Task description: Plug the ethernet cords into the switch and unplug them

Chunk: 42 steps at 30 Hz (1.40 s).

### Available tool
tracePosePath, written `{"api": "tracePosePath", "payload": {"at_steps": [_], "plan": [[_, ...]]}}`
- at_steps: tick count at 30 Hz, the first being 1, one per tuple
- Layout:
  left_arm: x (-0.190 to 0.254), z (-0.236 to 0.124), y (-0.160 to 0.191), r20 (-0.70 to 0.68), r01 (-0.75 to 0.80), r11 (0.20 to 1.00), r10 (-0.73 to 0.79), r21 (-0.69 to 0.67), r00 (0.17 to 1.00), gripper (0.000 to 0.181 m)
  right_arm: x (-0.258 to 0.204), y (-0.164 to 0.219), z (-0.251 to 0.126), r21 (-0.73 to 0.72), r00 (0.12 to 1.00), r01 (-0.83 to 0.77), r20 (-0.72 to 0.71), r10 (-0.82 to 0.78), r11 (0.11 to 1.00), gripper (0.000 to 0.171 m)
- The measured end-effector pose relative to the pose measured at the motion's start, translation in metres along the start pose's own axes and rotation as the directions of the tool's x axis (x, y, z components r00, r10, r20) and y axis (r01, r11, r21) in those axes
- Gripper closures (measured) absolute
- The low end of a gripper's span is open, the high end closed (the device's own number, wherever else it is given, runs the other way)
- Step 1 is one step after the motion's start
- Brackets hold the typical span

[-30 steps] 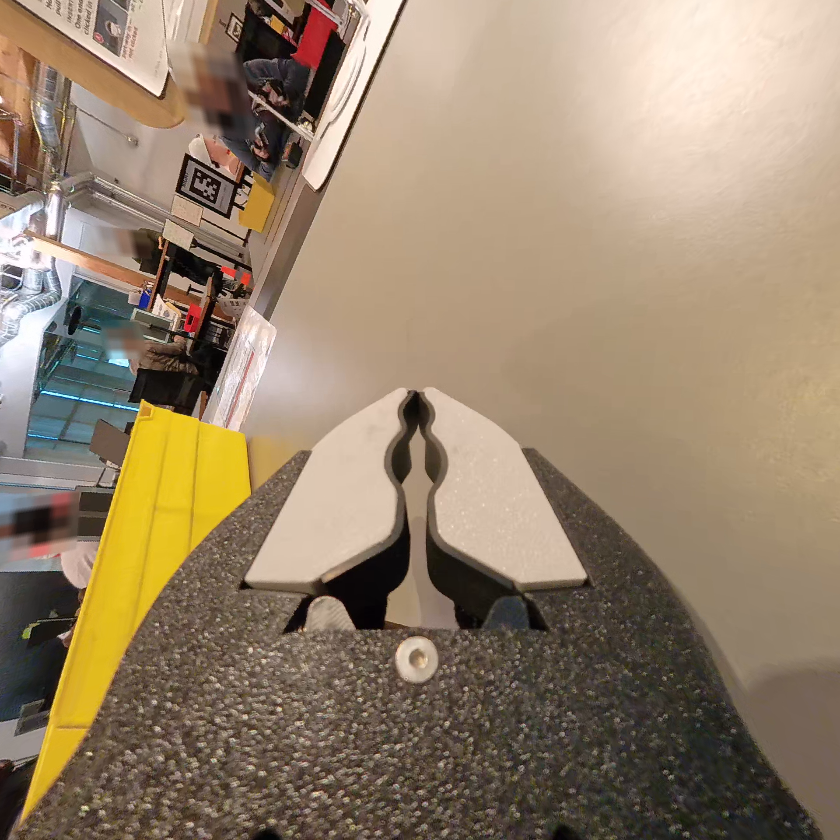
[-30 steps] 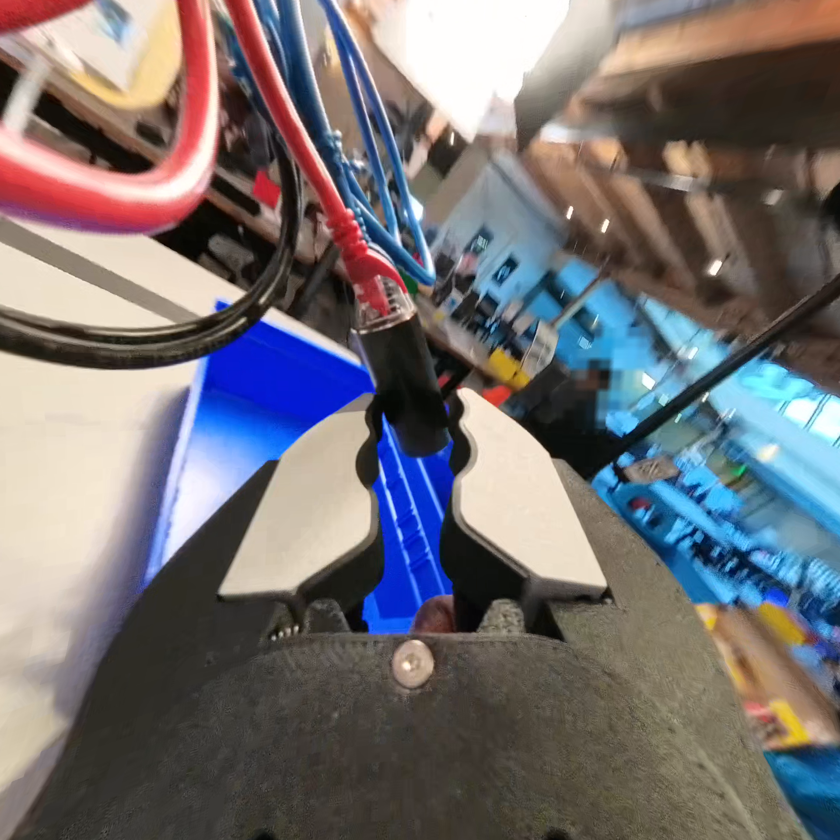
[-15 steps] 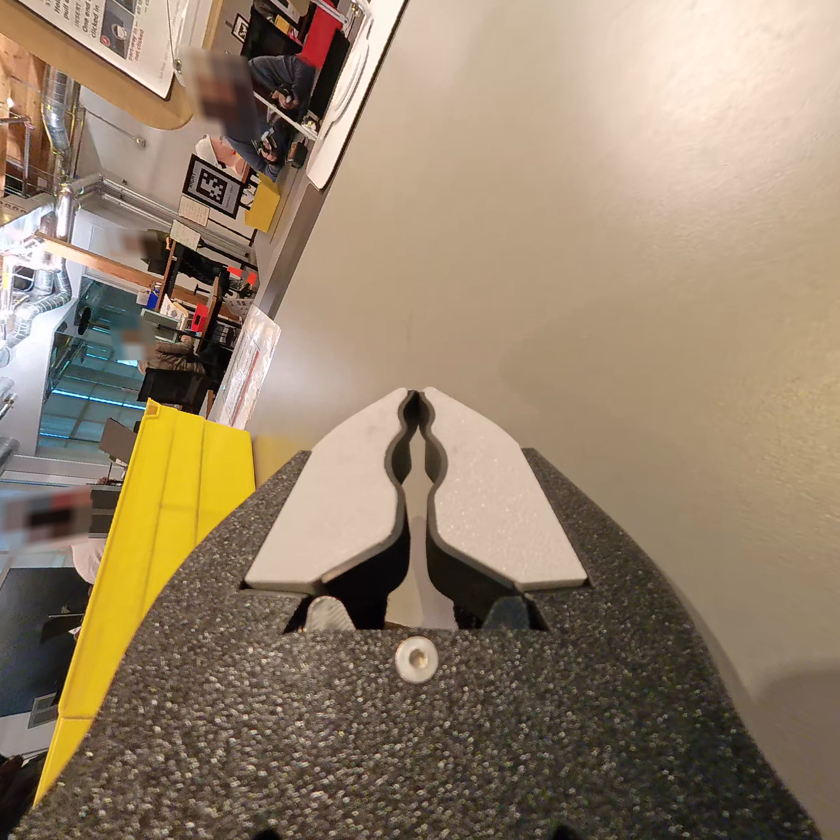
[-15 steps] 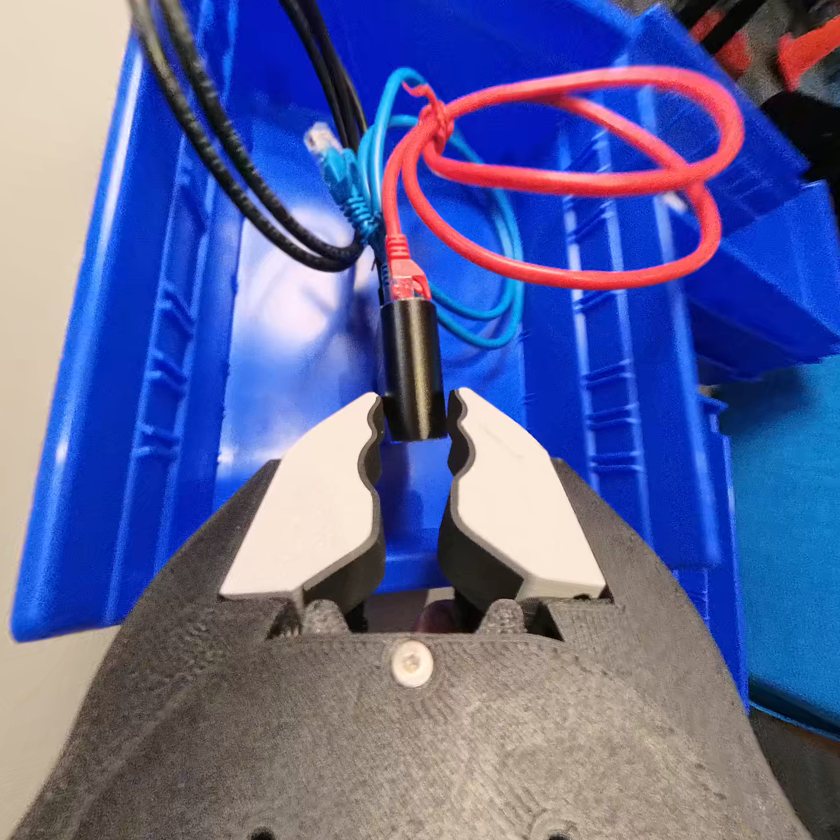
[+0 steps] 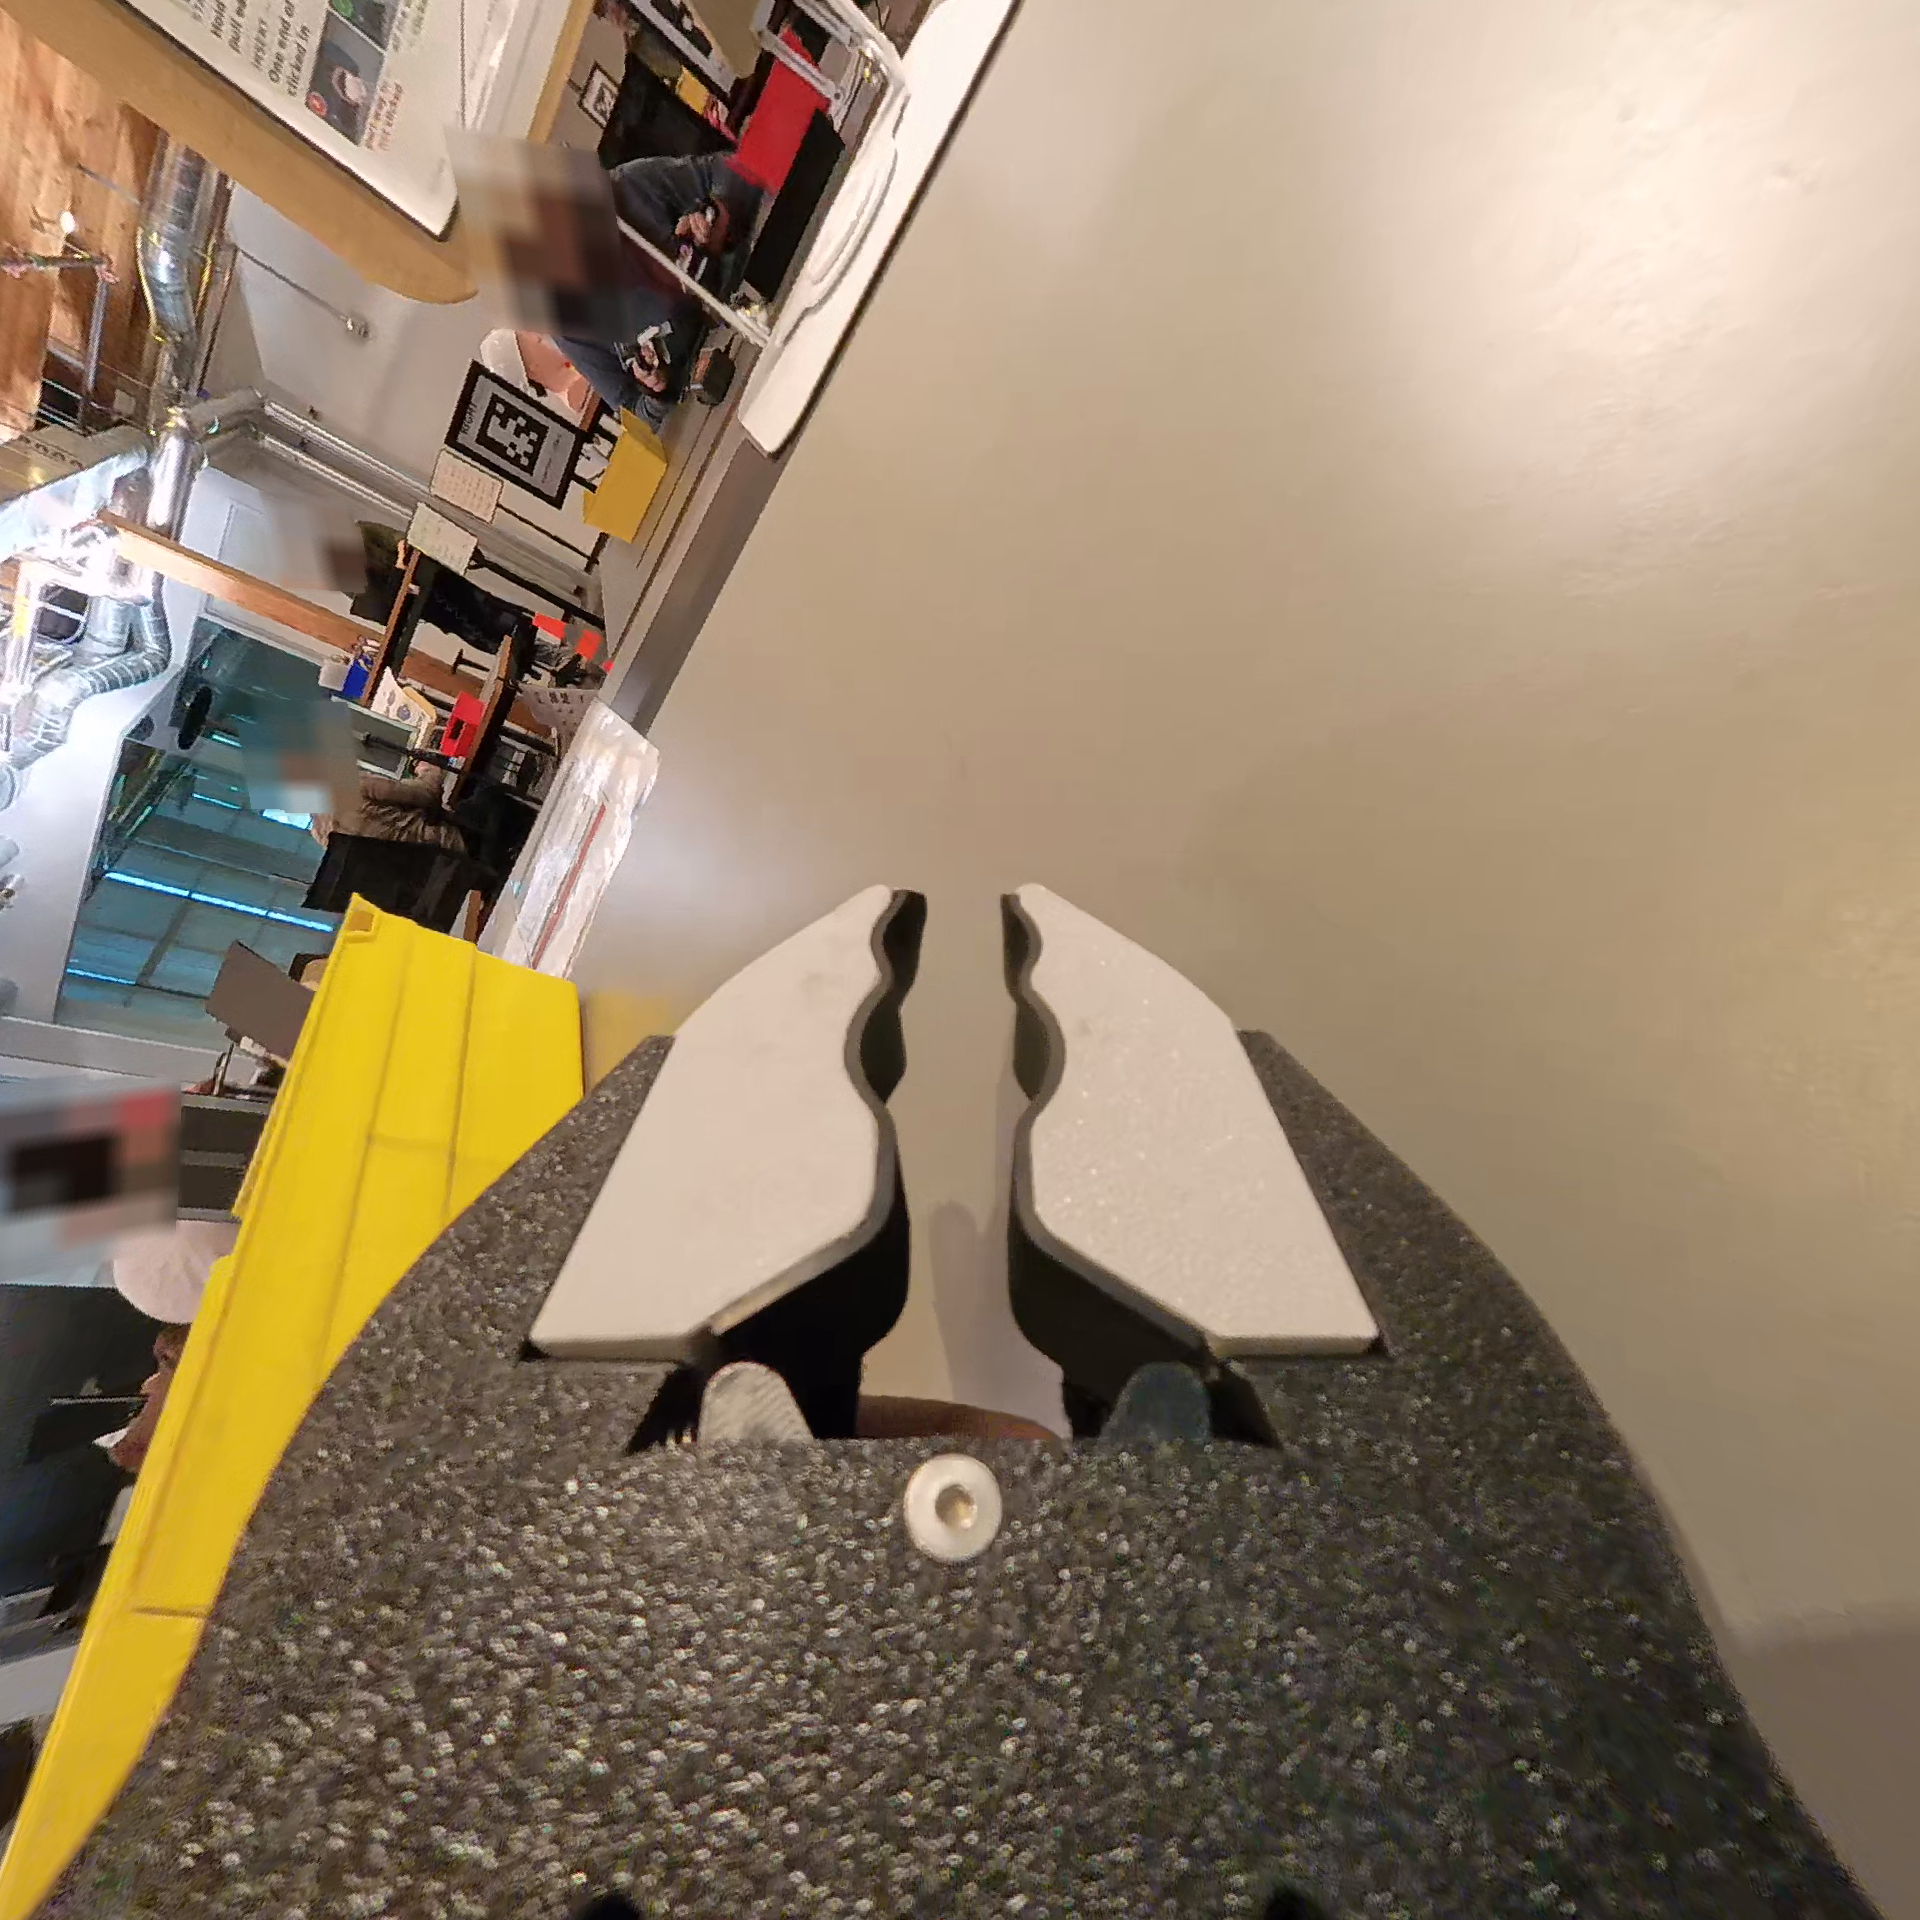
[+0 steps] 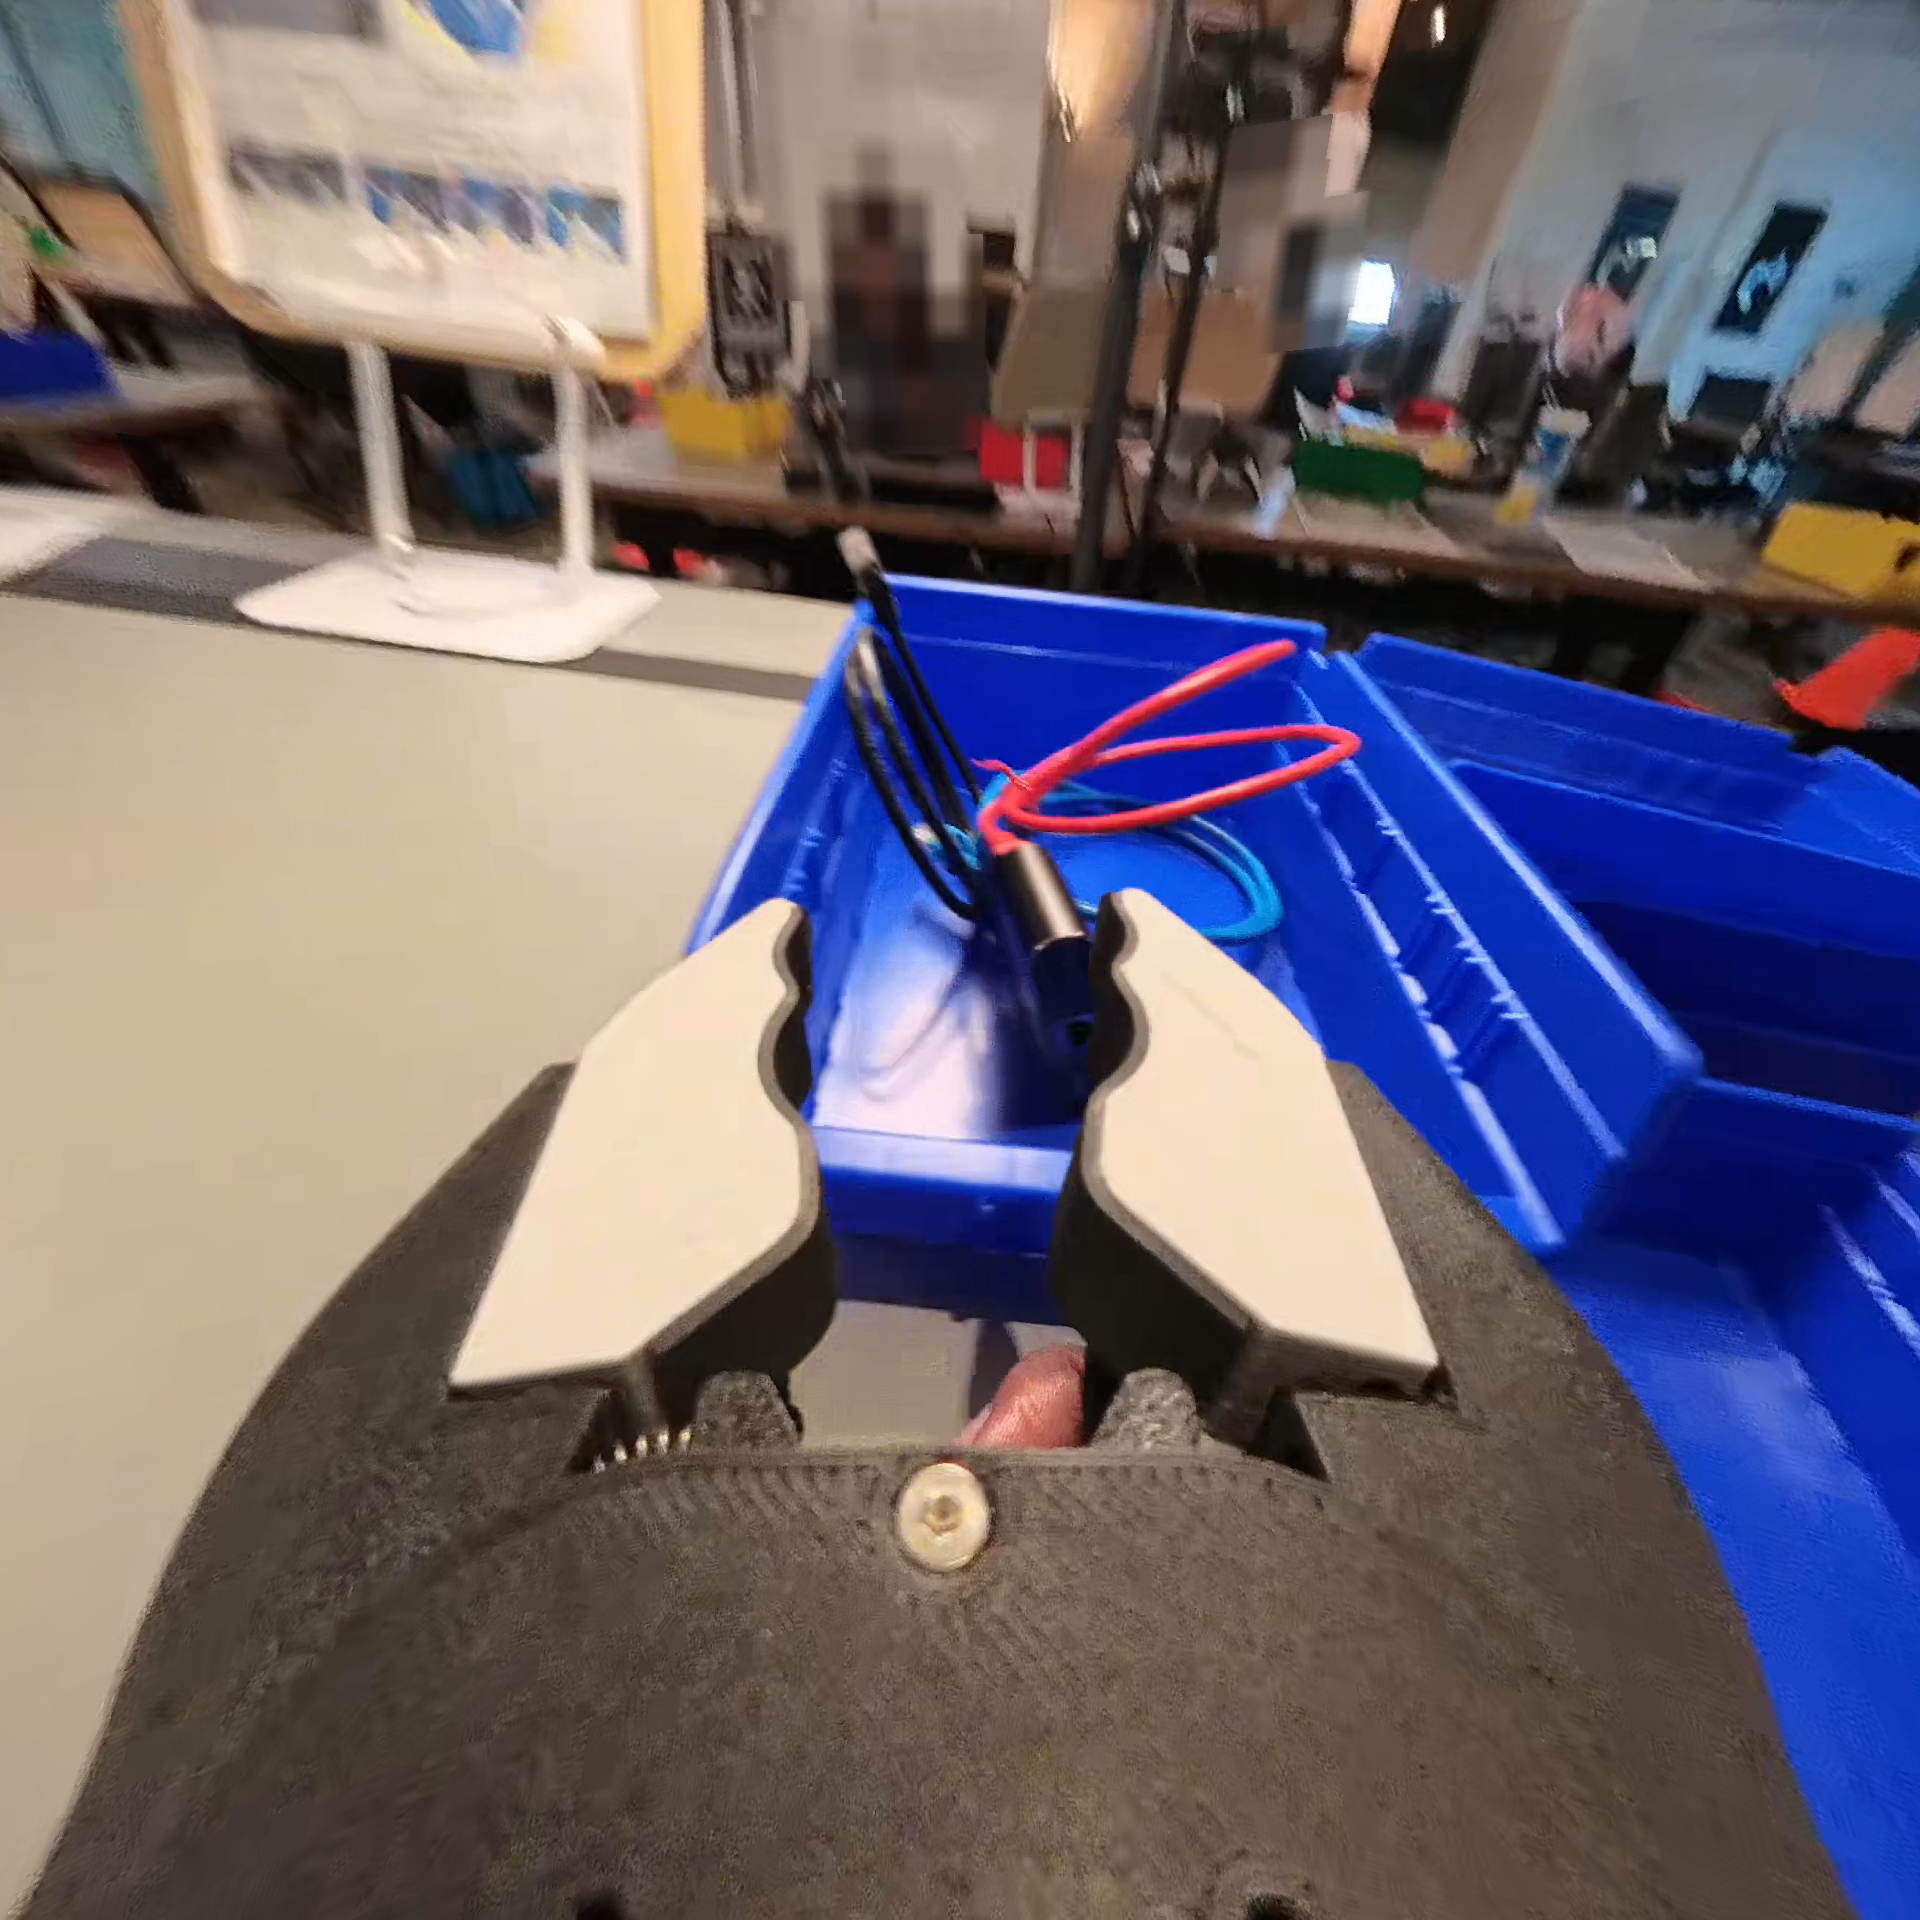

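Observation:
In the right wrist view my right gripper [image 6: 951, 925] is open and empty at the near end of a blue bin [image 6: 935, 1158]. A black plug piece [image 6: 1039, 899] with the red ethernet cord [image 6: 1195, 769] in it is inside the bin, just off my right fingertip and blurred. A light blue cord [image 6: 1231, 883] and a black cord [image 6: 899, 727] are in the same bin. In the left wrist view my left gripper [image 5: 961, 914] is slightly open and empty, tilted over the bare beige table [image 5: 1351, 520]. No switch box shows.
A second blue bin [image 6: 1662, 831] stands right of the first. A white stand base [image 6: 447, 608] sits at the table's far edge. A yellow bin [image 5: 343, 1195] and a clear plastic bag [image 5: 582, 831] lie left of my left gripper. People and benches are behind. Left tips to right tips: about 55 cm.
My right gripper opened and let go of the black plug piece with its cords, which are now in the blue bin. My left gripper went from shut to slightly open.

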<state>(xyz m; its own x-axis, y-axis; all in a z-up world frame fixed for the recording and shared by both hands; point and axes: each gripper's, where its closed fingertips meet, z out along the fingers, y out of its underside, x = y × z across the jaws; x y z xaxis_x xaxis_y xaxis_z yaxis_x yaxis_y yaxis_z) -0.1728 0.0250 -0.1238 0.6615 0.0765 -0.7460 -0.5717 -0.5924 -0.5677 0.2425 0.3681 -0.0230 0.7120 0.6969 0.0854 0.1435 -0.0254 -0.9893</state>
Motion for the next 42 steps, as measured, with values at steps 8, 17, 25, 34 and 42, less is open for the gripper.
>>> {"api": "tracePosePath", "payload": {"at_steps": [8, 17, 25, 34, 42], "plan": [[-0.028, -0.022, -0.009, -0.088, 0.304, 0.939, -0.293, 0.164, 0.952, 0.150, -0.017, 0.010, -0.006, 0.048, 0.987, -0.093, 0.134, 0.086, 0.994, 0.110], [-0.133, -0.067, 0.039, 0.222, 0.439, 0.770, -0.580, 0.464, 0.784, 0.147, -0.049, 0.024, 0.017, 0.004, 0.992, 0.010, 0.128, -0.011, 1.000, 0.102], [-0.182, -0.084, 0.119, 0.325, 0.625, 0.668, -0.744, 0.404, 0.584, 0.144, -0.047, 0.025, 0.023, -0.009, 0.994, 0.106, 0.007, -0.106, 0.994, 0.099], [-0.159, -0.016, 0.159, 0.307, 0.717, 0.694, -0.671, -0.057, 0.675, 0.153, -0.053, 0.041, 0.043, -0.153, 0.977, 0.192, -0.063, -0.203, 0.969, 0.123], [-0.130, -0.022, 0.117, 0.144, 0.526, 0.851, -0.522, 0.016, 0.841, 0.173, -0.052, 0.048, 0.034, -0.184, 0.959, 0.268, -0.047, -0.281, 0.946, 0.167]]}}
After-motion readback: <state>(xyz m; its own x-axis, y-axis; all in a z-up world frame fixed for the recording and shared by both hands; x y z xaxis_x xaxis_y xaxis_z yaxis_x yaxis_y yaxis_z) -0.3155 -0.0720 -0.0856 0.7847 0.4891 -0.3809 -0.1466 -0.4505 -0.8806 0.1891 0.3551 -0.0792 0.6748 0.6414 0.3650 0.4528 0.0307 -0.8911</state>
